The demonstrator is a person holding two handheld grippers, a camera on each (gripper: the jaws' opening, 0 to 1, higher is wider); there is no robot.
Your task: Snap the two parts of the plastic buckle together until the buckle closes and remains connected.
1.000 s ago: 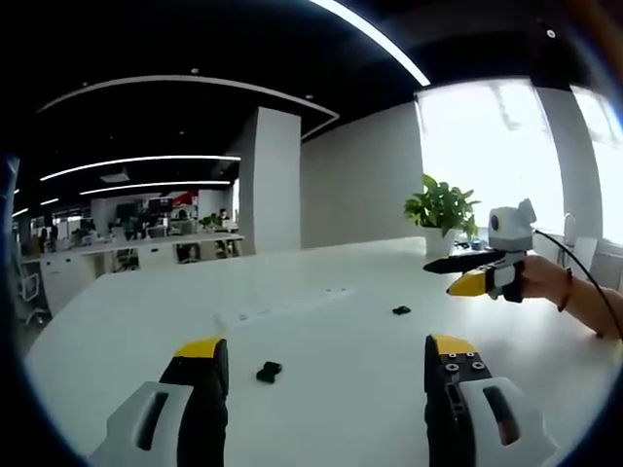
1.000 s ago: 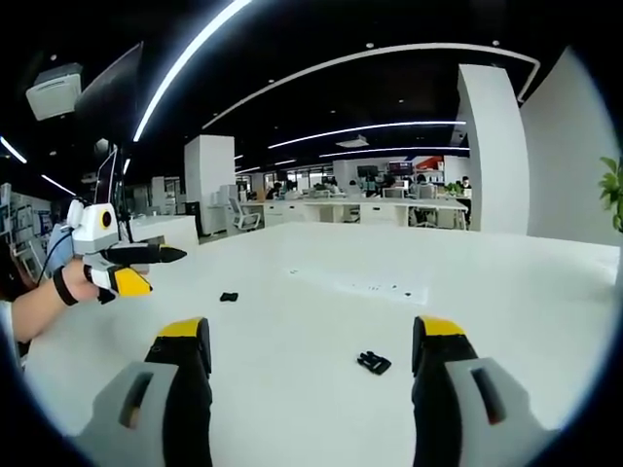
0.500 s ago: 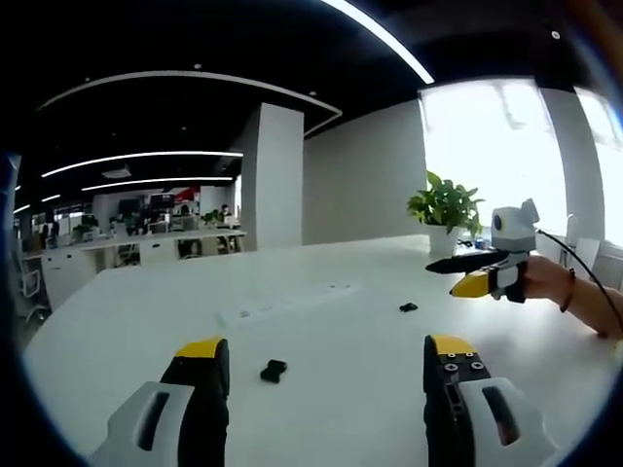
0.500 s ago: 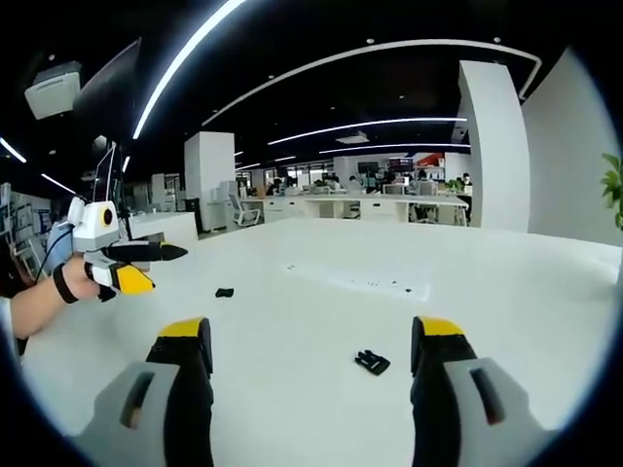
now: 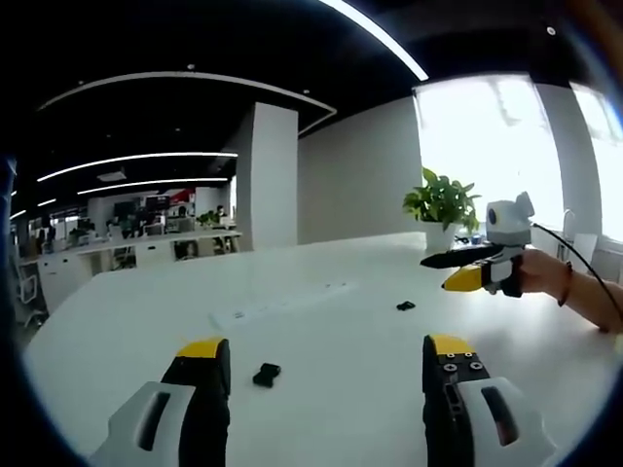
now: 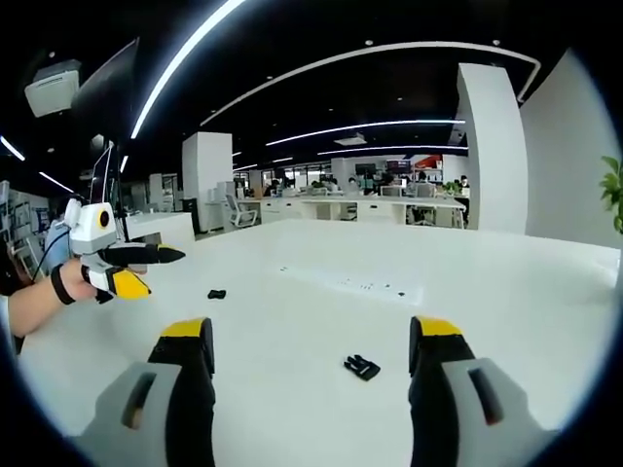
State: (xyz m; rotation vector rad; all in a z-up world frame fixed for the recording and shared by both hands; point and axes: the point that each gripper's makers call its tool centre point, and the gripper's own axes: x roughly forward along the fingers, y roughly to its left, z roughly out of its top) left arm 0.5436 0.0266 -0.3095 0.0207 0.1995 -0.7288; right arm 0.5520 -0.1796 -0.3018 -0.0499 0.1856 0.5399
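On the white bench (image 5: pixel 321 321), one small black plastic buckle part (image 5: pixel 265 375) lies just ahead of the left tongs (image 5: pixel 326 365), the other black pronged buckle part (image 6: pixel 361 367) ahead of the right tongs (image 6: pixel 307 345), well apart, mid-bench. Both tongs hover wide open, holding nothing.

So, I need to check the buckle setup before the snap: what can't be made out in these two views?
- Near buckle piece, left gripper view: too small to tell which half it is.
- Far buckle piece: just a dark speck.
- Pronged buckle piece, right gripper view: details too small.
- Potted plant: cut off by the edge.
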